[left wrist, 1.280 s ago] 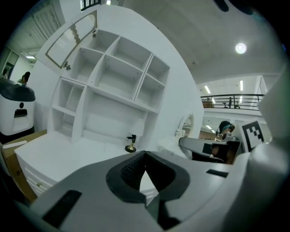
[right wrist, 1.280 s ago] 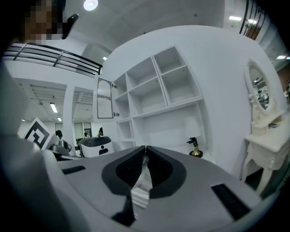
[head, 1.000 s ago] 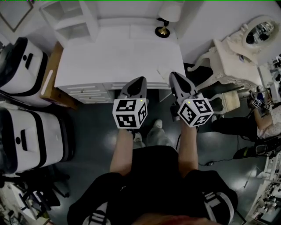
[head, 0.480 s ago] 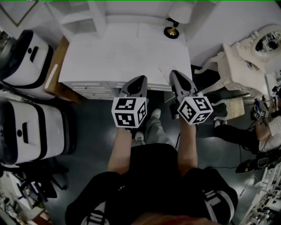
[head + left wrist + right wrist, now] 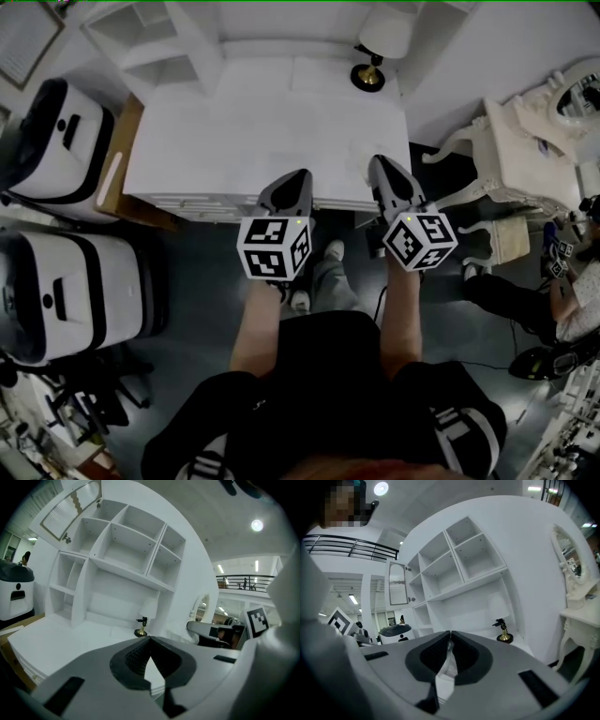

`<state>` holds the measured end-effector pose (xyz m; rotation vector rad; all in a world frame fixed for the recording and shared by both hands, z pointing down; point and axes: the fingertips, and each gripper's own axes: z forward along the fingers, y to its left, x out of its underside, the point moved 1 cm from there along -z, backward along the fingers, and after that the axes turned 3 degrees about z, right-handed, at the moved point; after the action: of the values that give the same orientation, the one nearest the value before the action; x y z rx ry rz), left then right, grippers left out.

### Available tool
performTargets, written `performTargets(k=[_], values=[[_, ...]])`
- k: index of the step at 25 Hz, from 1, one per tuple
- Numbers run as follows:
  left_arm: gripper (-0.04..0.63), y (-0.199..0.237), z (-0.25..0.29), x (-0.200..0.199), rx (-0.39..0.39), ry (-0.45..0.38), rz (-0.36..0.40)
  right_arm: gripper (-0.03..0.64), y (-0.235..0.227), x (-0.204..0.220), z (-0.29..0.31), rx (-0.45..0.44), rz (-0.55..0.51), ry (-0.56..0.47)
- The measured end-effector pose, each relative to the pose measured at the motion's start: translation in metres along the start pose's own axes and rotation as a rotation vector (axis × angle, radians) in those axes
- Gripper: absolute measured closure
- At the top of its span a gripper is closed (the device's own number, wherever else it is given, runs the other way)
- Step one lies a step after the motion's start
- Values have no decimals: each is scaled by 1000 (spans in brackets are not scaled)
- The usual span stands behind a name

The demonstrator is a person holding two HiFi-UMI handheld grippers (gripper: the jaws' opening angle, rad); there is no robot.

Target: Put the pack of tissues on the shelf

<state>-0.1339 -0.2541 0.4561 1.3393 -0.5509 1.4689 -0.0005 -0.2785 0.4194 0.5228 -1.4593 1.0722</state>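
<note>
Both grippers hover side by side over the front edge of a white desk (image 5: 225, 131). The left gripper (image 5: 298, 174) has its jaws together and nothing between them; in its own view the tips (image 5: 150, 638) meet. My right gripper (image 5: 380, 160) is shut too, its tips (image 5: 450, 633) touching and empty. A white shelf unit (image 5: 155, 42) with open compartments stands at the desk's back (image 5: 126, 550). A faint pale rectangle (image 5: 319, 73) lies near the lamp; I cannot tell whether it is the tissue pack.
A small lamp with a brass base (image 5: 370, 73) stands at the desk's back right. Two large white machines (image 5: 66, 131) (image 5: 75, 291) and a wooden board (image 5: 117, 173) flank the desk's left. An ornate white dressing table (image 5: 530, 155) and a seated person (image 5: 562, 295) are at the right.
The desk has slid slightly lower and nearer in the head view. Both grippers stay shut and side by side, now reaching a little further over the desk's front edge.
</note>
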Motion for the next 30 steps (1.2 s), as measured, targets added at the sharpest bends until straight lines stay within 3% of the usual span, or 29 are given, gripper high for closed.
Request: performTargets(k=[4,7,13,22,30], values=[[586,5,24,-17,-1,-19,-23,594,-14,-10,15,3,12,-8],[586,-12,78,-27,25,-18,-43,594,-70,-27,30,33,30,-16],[586,-41,163,-60,74,-9,11,594,-150,-73,57,69,46,-63],[586,-91,244,-94,152,-47,79,594,-213,-127,77,34,22,-117],[586,-83,274,-106,188,-71,31,594,-228,-143,102,-9,45,-146]])
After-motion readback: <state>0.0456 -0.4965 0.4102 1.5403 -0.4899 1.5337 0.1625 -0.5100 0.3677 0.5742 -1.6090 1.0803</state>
